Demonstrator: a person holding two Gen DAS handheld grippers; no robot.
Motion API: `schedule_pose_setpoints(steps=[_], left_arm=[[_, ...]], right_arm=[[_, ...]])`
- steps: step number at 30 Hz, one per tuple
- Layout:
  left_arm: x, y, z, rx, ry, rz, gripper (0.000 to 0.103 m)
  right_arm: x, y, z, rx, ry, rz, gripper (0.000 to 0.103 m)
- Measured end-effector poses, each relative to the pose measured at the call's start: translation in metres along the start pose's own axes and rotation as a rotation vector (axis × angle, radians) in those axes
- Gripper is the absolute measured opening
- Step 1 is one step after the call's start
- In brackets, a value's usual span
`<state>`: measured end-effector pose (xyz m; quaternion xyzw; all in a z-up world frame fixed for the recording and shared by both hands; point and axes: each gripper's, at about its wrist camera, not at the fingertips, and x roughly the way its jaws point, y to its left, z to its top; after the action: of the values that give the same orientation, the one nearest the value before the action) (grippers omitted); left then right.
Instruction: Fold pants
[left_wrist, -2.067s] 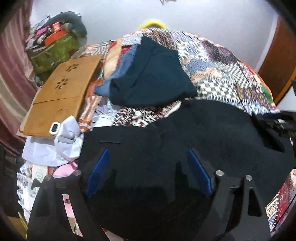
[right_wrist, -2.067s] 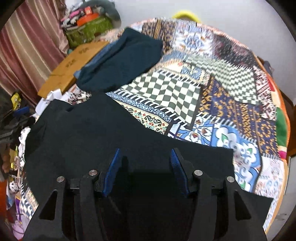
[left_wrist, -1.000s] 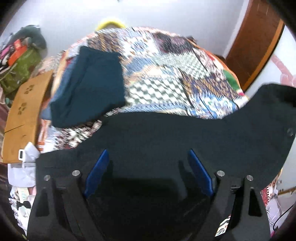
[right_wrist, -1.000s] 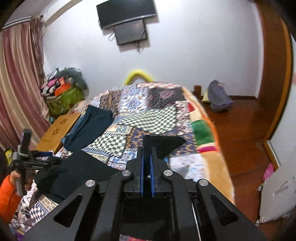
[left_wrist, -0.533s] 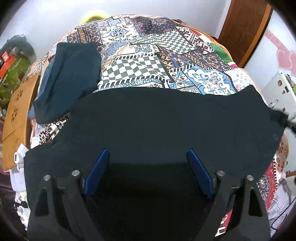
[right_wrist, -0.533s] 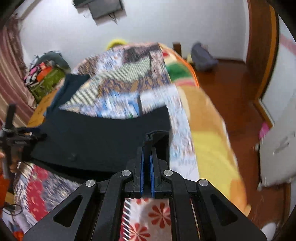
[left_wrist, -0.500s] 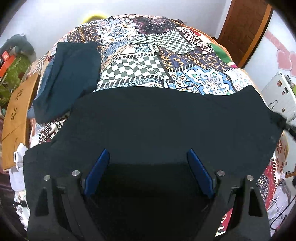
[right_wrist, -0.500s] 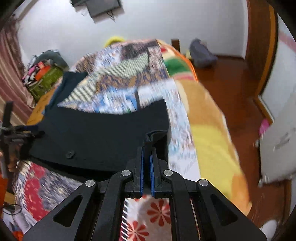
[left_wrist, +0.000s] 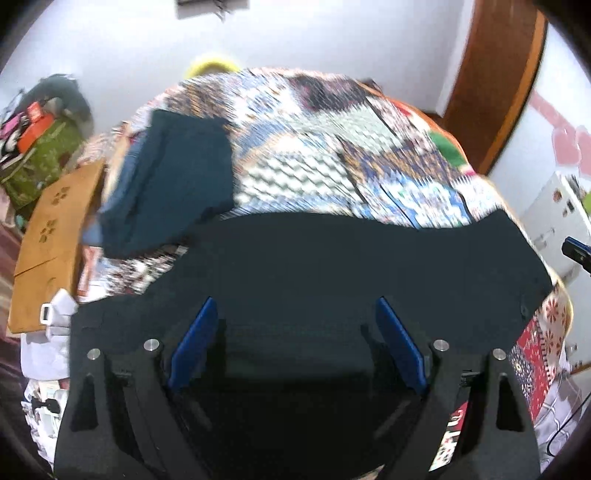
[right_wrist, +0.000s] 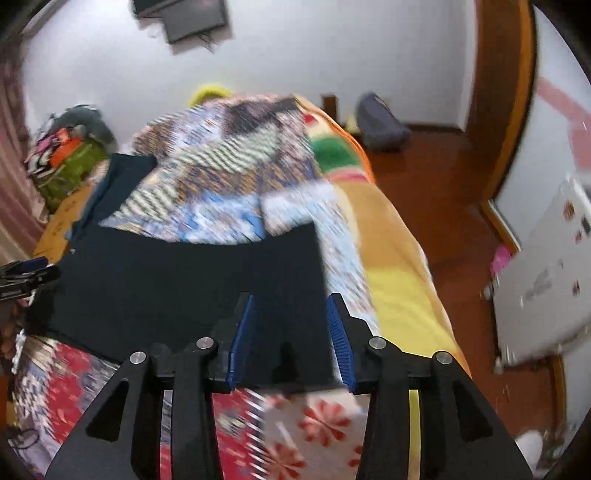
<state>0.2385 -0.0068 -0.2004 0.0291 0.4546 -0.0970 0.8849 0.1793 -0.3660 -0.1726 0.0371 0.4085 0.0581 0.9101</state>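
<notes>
The black pants (left_wrist: 351, 266) lie spread flat across the near edge of the patchwork bedspread (left_wrist: 332, 155). They also show in the right wrist view (right_wrist: 184, 280). My left gripper (left_wrist: 295, 332) is open, its blue pads wide apart over the left part of the pants. My right gripper (right_wrist: 290, 328) is open above the right end of the pants, holding nothing. The tip of the right gripper (left_wrist: 576, 251) shows at the right edge of the left wrist view. The left gripper (right_wrist: 26, 277) shows at the left edge of the right wrist view.
A folded dark teal garment (left_wrist: 173, 177) lies on the bed's far left. A wooden board (left_wrist: 48, 240) and a pile of bags (left_wrist: 33, 140) stand left of the bed. A white appliance (right_wrist: 546, 273) and wooden floor (right_wrist: 443, 192) are to the right.
My right gripper, shut on the pants' end half a second ago, has opened and let it go. The pants now lie flat. Both views have tilted up.
</notes>
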Motion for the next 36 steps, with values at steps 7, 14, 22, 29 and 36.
schedule_pose_setpoints(steps=[7,14,22,29,36], left_arm=[[-0.039,0.088,0.002,-0.120,-0.097,0.116,0.089],[-0.045,0.192,-0.017,-0.278,-0.065,0.223,0.093],[0.011,0.281,-0.050,-0.444,0.108,0.223,0.093],[0.073,0.297,-0.068,-0.541,0.241,0.071,0.075],[0.082,0.289,-0.061,-0.532,0.184,-0.015,0.037]], right_arm=[[0.009,0.090,0.043,-0.147,-0.080,0.167,0.038],[0.055,0.179,0.072,-0.270,-0.046,0.328,0.039],[0.130,0.271,0.086,-0.424,0.109,0.410,0.039],[0.198,0.332,0.091,-0.530,0.247,0.438,0.039],[0.258,0.373,0.080,-0.632,0.384,0.408,0.017]])
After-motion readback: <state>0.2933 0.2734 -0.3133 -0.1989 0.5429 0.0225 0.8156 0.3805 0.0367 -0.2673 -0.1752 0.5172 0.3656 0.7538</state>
